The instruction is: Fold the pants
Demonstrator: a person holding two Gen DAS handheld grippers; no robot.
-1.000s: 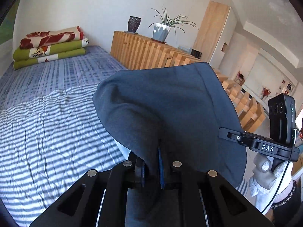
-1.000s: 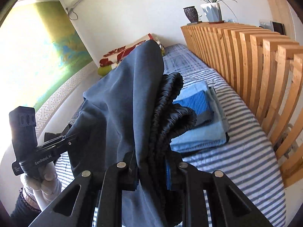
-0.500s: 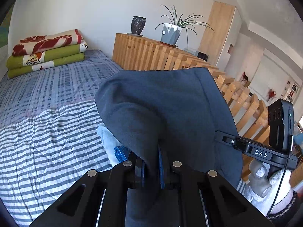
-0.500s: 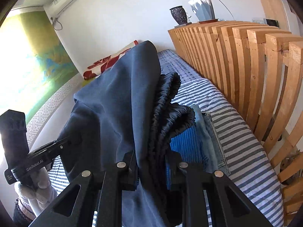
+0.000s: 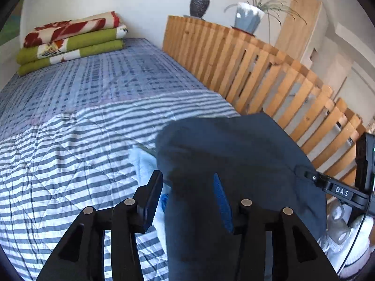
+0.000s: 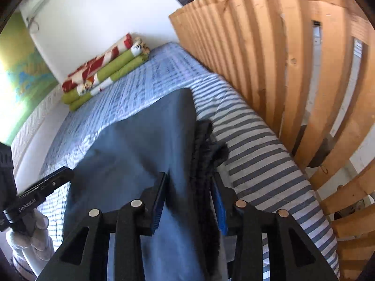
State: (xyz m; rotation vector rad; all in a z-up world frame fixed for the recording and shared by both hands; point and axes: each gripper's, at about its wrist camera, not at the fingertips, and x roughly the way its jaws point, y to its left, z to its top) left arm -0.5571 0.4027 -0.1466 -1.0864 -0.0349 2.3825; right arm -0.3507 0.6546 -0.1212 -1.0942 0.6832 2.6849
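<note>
In the left wrist view the left tongs [image 5: 187, 189] are standing wide apart at the bottom centre of the frame, with the dark navy pants [image 5: 229, 154] lying between and over them; the cloth is covering the right-hand finger more than the left one, and neither pad is pressing on it. The pants are resting in a folded heap on the striped bed [image 5: 70, 145], filling the lower right of that frame. A strip of pale blue clothing [image 5: 140, 161] is peeking out from under the left edge of the pants.

In the right wrist view the right tongs [image 6: 189, 194] are also spread apart at the bottom centre, the pants [image 6: 145, 145] running up between the fingers, their gathered black waistband [image 6: 204, 145] lying along the right side. The fabric is sitting loose in the gap, not pinched.

A gloved hand [image 6: 35, 234] is holding the other gripper at the lower left of that frame. Folded red and green blankets [image 5: 70, 39] are stacked at the upper left, at the far end of the bed, and a wooden slatted railing [image 6: 281, 70] is running along the right side.
</note>
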